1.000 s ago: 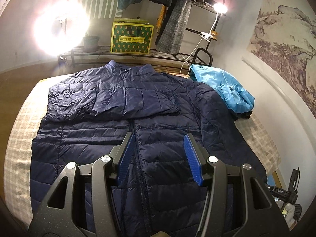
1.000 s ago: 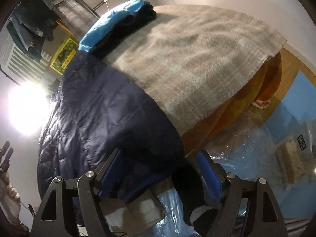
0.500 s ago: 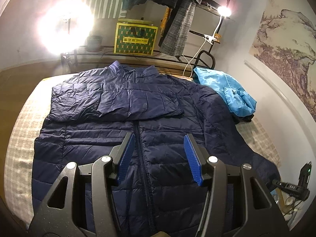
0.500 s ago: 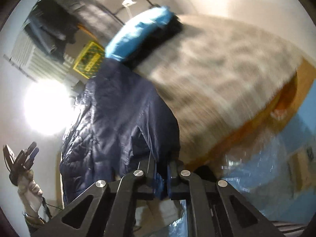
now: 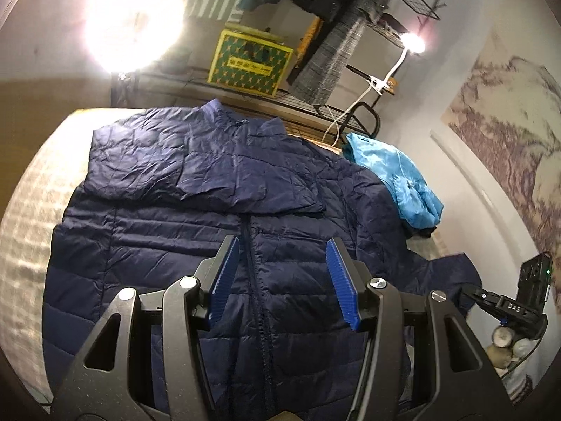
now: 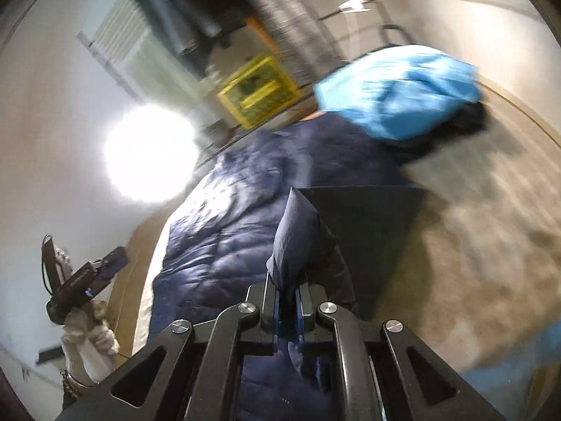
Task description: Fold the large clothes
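Note:
A navy puffer jacket (image 5: 196, 231) lies front up on the bed, its left sleeve folded across the chest. My left gripper (image 5: 282, 245) hangs open above the front zip, with nothing between its blue pads. In the right wrist view my right gripper (image 6: 287, 291) is shut on the end of the jacket's right sleeve (image 6: 296, 235), and a fold of navy cloth sticks up from the jaws. The left wrist view shows that sleeve end (image 5: 452, 273) raised off the bed at the right edge.
A light-blue jacket (image 5: 396, 179) is bunched at the bed's far right corner. Behind the bed stand a wire rack with hanging clothes (image 5: 333, 45), a yellow-green box (image 5: 250, 63) and a bright ring lamp (image 5: 135, 24). A beige checked cover (image 5: 28, 210) shows around the jacket.
My right gripper closed on the sleeve end at the bed's edge and lifted it up and in over the bed. The left gripper drifted slightly and stayed open.

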`<act>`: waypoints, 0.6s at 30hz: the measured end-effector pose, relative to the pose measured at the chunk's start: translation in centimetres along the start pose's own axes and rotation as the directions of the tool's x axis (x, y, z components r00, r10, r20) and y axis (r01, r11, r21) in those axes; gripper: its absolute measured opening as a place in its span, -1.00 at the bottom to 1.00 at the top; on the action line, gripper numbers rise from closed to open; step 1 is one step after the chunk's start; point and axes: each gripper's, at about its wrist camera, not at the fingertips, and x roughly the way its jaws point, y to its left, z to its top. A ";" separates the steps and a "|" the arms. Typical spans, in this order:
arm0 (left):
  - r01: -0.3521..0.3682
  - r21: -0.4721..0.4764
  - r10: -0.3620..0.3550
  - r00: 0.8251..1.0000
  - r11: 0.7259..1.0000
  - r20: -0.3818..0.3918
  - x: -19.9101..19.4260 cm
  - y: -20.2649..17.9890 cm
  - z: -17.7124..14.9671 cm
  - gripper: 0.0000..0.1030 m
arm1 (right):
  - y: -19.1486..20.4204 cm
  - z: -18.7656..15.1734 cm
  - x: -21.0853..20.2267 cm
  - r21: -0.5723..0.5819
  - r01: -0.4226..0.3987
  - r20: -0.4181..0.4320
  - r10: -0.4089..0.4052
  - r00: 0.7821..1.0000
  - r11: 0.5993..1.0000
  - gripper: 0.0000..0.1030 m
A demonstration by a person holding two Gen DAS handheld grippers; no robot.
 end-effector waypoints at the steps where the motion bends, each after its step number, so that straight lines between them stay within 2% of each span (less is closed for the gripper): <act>1: -0.005 -0.010 0.005 1.000 1.000 -0.001 0.0 0.5 0.1 0.03 | 1.3 0.5 1.0 -0.030 -0.008 -0.009 0.008 1.000 1.000 -0.92; 4: -0.022 -0.029 0.022 1.000 0.999 -0.001 -0.2 1.8 0.3 0.03 | 5.1 1.2 4.7 -0.117 -0.036 -0.056 0.030 0.998 0.992 -0.92; 9: -0.037 -0.082 0.035 0.999 0.996 -0.021 -0.1 4.4 0.2 0.03 | 9.1 0.6 10.0 -0.197 -0.072 -0.148 0.043 0.988 0.978 -0.92; 12: -0.042 -0.113 0.037 0.998 0.993 -0.046 0.3 5.7 -0.2 0.03 | 10.1 -0.2 13.3 -0.232 -0.081 -0.198 0.035 0.979 0.969 -0.92; 15: -0.042 -0.140 0.033 0.997 0.989 -0.071 0.7 6.9 -0.7 0.03 | 10.2 -0.8 16.2 -0.196 -0.101 -0.252 0.050 0.966 0.975 -0.90; 17: -0.037 -0.154 0.024 0.996 0.987 -0.088 1.1 7.4 -1.0 0.03 | 10.8 -1.1 17.7 -0.201 -0.125 -0.289 0.063 0.955 0.972 -0.76; 18: -0.034 -0.158 0.019 0.995 0.987 -0.096 1.4 7.5 -1.1 0.03 | 11.1 -1.2 18.0 -0.220 -0.120 -0.293 0.051 0.955 0.968 -0.53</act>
